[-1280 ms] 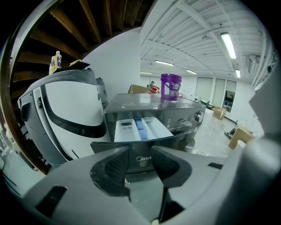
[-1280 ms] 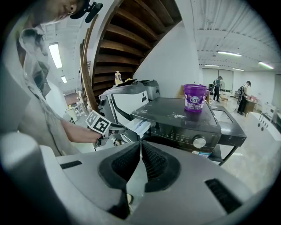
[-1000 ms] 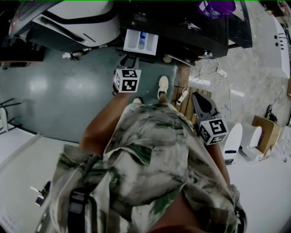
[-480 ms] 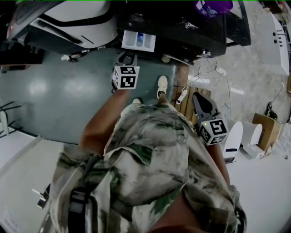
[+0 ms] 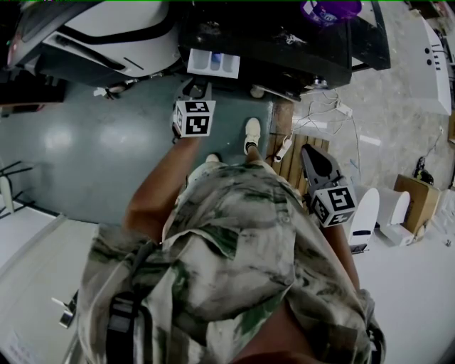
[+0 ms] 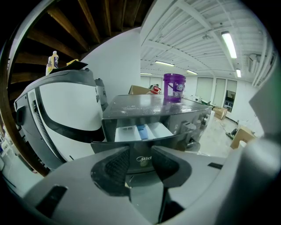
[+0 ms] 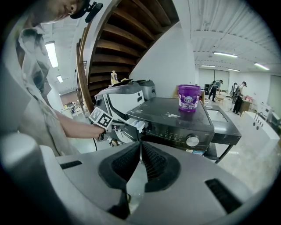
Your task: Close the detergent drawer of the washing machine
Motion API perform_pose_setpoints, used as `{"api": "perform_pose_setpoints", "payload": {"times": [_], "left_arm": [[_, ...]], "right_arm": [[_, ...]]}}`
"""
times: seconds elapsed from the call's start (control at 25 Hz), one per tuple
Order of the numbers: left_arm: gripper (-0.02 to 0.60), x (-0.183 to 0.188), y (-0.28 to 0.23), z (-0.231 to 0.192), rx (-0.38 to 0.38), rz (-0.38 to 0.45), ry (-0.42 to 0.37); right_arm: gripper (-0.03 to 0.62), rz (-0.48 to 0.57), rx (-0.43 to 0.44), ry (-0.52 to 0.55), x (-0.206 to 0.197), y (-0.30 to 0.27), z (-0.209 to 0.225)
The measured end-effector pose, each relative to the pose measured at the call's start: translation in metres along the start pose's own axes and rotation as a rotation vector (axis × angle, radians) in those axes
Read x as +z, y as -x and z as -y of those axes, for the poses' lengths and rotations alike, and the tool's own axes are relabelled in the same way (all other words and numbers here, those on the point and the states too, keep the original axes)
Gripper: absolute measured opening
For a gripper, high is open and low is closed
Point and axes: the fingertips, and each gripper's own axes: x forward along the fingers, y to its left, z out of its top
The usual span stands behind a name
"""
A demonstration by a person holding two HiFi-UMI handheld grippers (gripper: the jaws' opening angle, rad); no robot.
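Observation:
The dark washing machine (image 5: 284, 39) stands at the top of the head view, its white detergent drawer (image 5: 213, 62) sticking out a short way. My left gripper (image 5: 198, 91) points at the drawer's front, close up against it. In the left gripper view the jaws (image 6: 140, 163) stand open, and the drawer's dark front panel (image 6: 142, 144) lies just past the fingertips, with the white compartments (image 6: 141, 131) above it. My right gripper (image 5: 315, 162) hangs to the right, away from the machine, shut on nothing (image 7: 140, 161). The drawer (image 7: 135, 124) also shows in the right gripper view.
A purple tub (image 5: 334, 9) sits on top of the machine. A white and grey machine (image 5: 106, 32) stands to the left. Wooden slats (image 5: 293, 153) and loose cables (image 5: 334, 114) lie on the floor to the right. My shoe (image 5: 252, 134) is below the drawer.
My left gripper has moved up toward the machine, and the drawer has slid further in. The right gripper has stayed in place.

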Motion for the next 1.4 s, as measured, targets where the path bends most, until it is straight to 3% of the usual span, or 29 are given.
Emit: {"api": "perform_pose_setpoints", "payload": {"times": [1.4], "left_arm": [[0.168,0.018,-0.028,-0.006,0.017,0.002,-0.014]], "right_arm": [[0.038,-0.016,-0.050,-0.036,-0.001,0.003,0.030]]}}
